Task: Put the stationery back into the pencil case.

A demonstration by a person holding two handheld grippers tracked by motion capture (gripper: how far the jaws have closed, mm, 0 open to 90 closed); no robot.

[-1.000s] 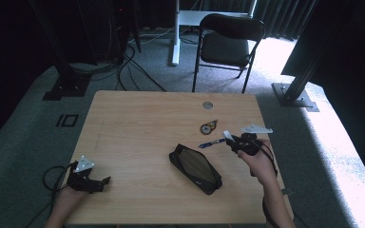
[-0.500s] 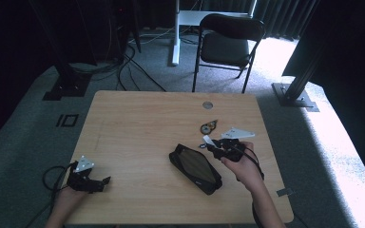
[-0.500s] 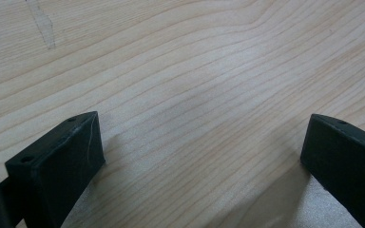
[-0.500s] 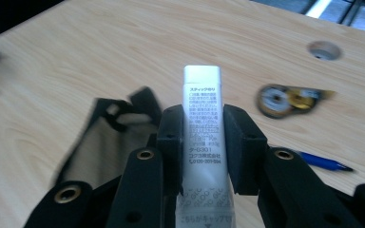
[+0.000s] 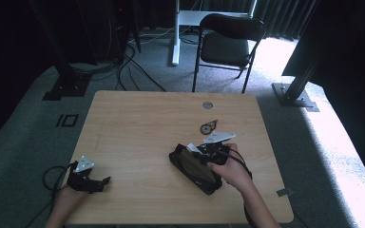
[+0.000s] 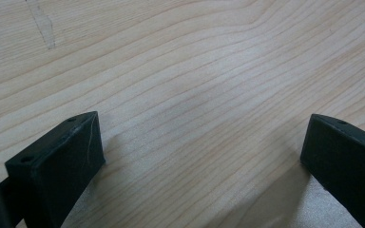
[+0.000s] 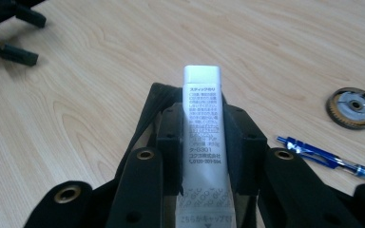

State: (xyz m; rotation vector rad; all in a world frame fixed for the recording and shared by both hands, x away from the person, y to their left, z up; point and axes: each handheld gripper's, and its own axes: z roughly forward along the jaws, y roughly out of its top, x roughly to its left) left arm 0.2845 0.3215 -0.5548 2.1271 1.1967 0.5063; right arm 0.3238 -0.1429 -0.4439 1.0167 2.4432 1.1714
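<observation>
Right tool point(image 7: 202, 142): clamped on glue stick point(image 7: 201, 118), angled toward ten o'clock above pouch point(image 5: 195, 167).
Left tool point(image 6: 204, 152): released, low on counter point(image 5: 138, 128), seven o'clock.

Floor: grey carpet point(image 5: 24, 142), cables trailing at far left | Furniture: light wooden table point(image 5: 138, 128); black folding chair point(image 5: 228, 45) beyond it; white desk leg point(image 5: 175, 33) | Backdrop: dark curtains point(image 5: 290, 14) | Light: bright patch on carpet at right point(image 5: 342, 156)
</observation>
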